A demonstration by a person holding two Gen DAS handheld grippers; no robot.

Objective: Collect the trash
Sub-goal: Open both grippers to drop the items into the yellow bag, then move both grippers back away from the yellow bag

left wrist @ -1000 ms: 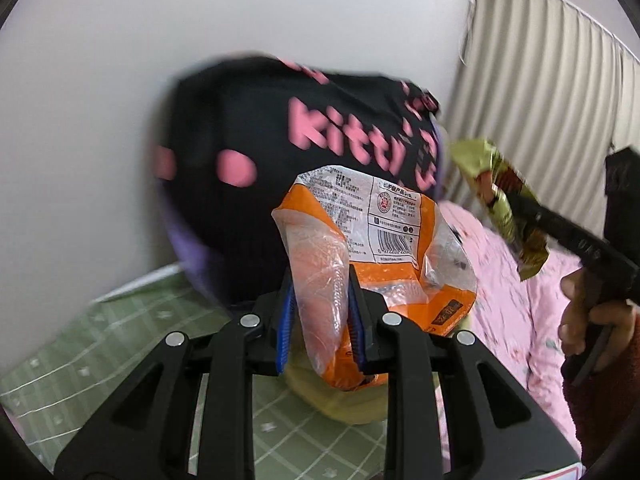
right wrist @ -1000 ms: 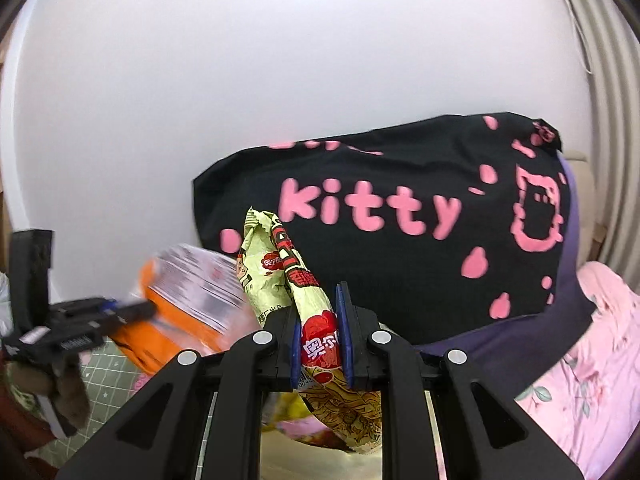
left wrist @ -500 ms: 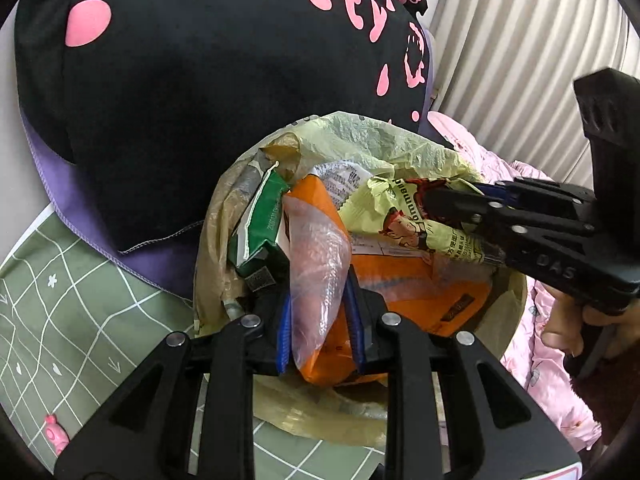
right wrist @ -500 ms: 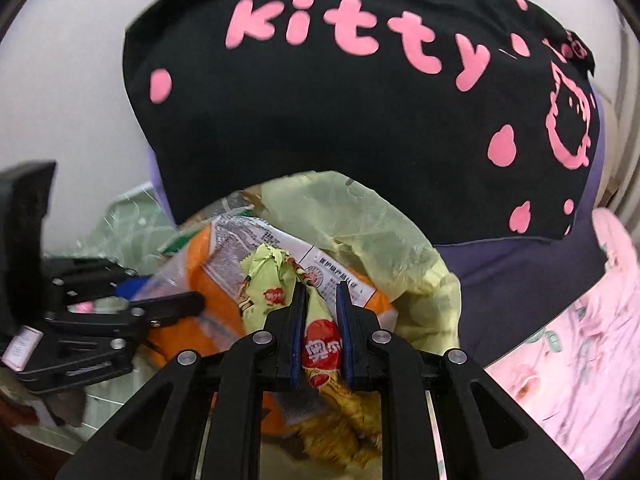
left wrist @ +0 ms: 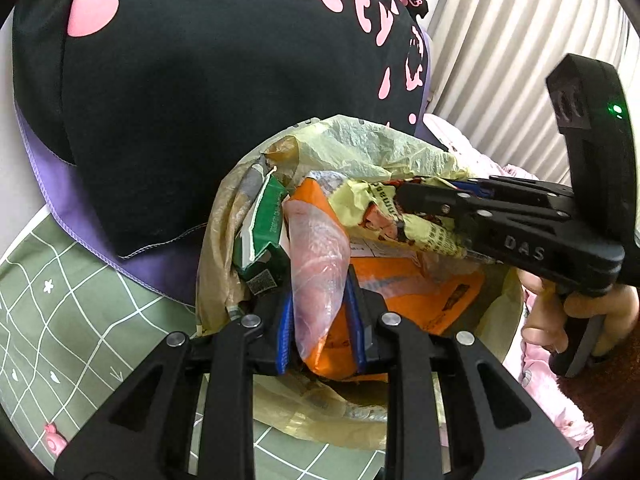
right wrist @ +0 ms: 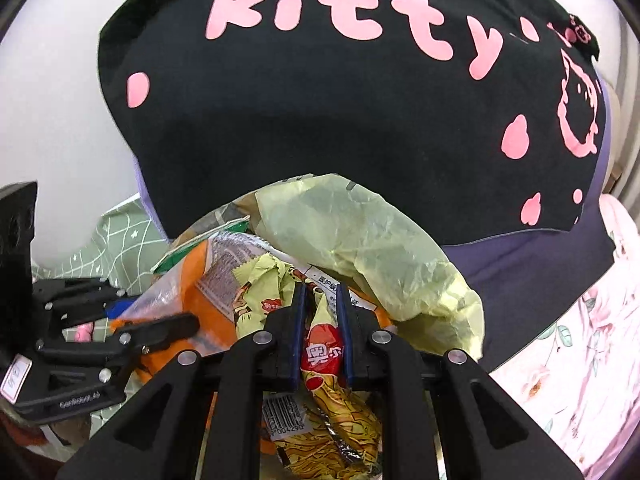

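Both tongs had dropped from mid-air into the bin bag (left wrist: 360, 148): left tongs (left wrist: 322, 320) clamped the orange wrapper (left wrist: 400, 280), right tongs (right wrist: 321, 312) clamped the yellow wrapper (right wrist: 328, 416); release looked next.

White wall (right wrist: 52, 80) behind; pleated beige curtain (left wrist: 500, 40) at right; green grid bedsheet (left wrist: 60, 320), pink floral blanket (right wrist: 580, 340), big black "kitty" pillow (right wrist: 340, 120).
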